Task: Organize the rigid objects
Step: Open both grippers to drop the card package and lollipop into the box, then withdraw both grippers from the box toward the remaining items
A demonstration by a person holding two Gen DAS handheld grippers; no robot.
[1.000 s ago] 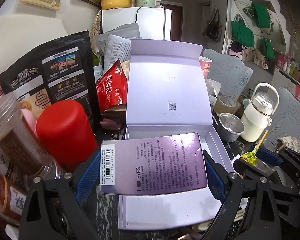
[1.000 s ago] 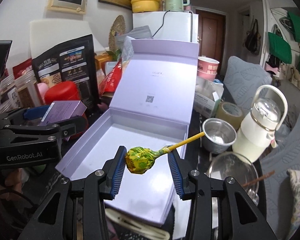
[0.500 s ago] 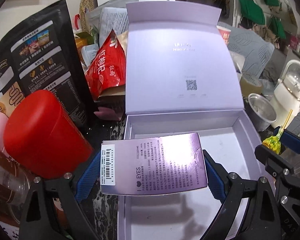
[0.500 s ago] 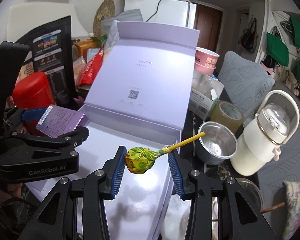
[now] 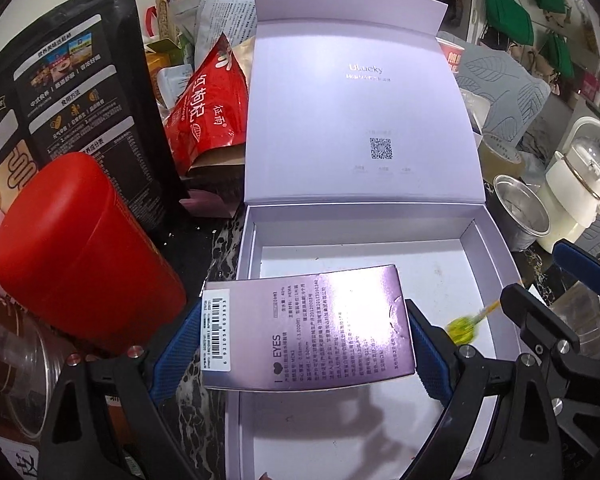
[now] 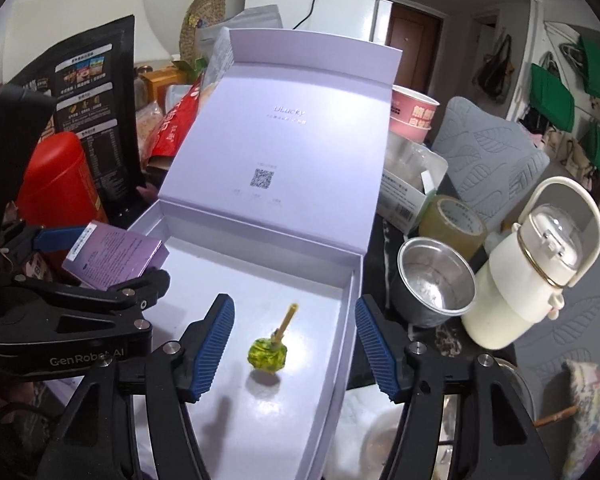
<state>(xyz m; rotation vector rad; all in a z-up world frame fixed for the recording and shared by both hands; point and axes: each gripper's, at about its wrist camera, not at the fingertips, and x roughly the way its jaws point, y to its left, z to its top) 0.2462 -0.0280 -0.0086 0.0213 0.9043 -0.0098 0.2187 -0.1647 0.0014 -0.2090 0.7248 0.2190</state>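
Now the right claw (image 6: 294,350) has just been opening, pads clear of the lollipop (image 6: 268,354) between them, over the lilac box (image 6: 352,280); left claw (image 5: 300,344) pinches the purple carton (image 5: 306,330) above its near-left corner.
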